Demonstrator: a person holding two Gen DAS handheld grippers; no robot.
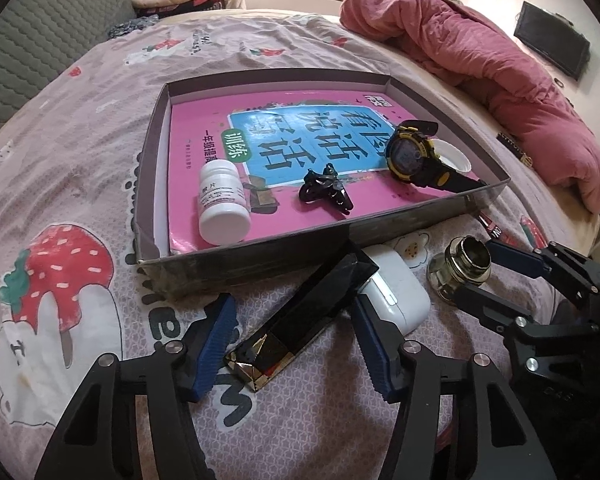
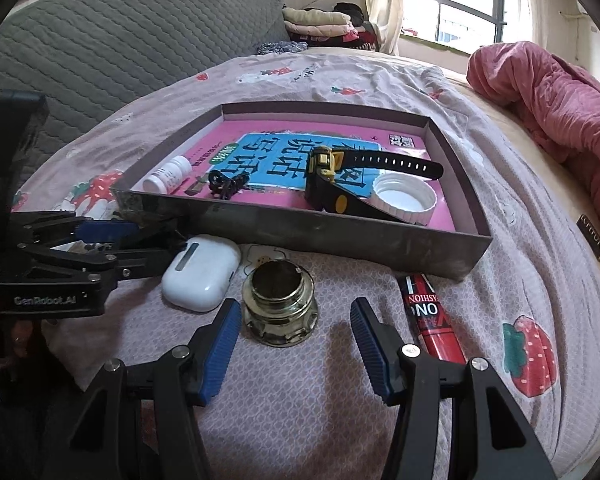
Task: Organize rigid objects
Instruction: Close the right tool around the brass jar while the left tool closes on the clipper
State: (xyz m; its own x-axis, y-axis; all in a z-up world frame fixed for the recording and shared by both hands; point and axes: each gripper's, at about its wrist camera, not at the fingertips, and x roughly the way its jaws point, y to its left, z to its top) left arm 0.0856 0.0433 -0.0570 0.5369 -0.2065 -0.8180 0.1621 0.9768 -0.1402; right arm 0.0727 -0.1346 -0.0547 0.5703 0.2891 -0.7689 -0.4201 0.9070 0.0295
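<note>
Shallow grey cardboard tray [image 1: 412, 228] on the strawberry-print bedsheet [image 1: 80, 184]; open sheet on all sides.

Contents: pink-and-blue book [image 1: 204, 136] lining the floor; white pill bottle [image 1: 222, 202], near left; small black clip [image 1: 326, 188], centre; yellow-black wristwatch [image 1: 414, 154] and white ribbed cap [image 2: 404, 198], right.

Outside the near wall: black-and-gold faceted case [image 1: 300, 316] between the spread jaws of the left gripper [image 1: 294, 344], unpinched; white earbud case [image 2: 200, 274]; squat glass jar [image 2: 278, 306] just beyond the right gripper [image 2: 292, 344], jaws apart; red tube [image 2: 430, 320].
</note>
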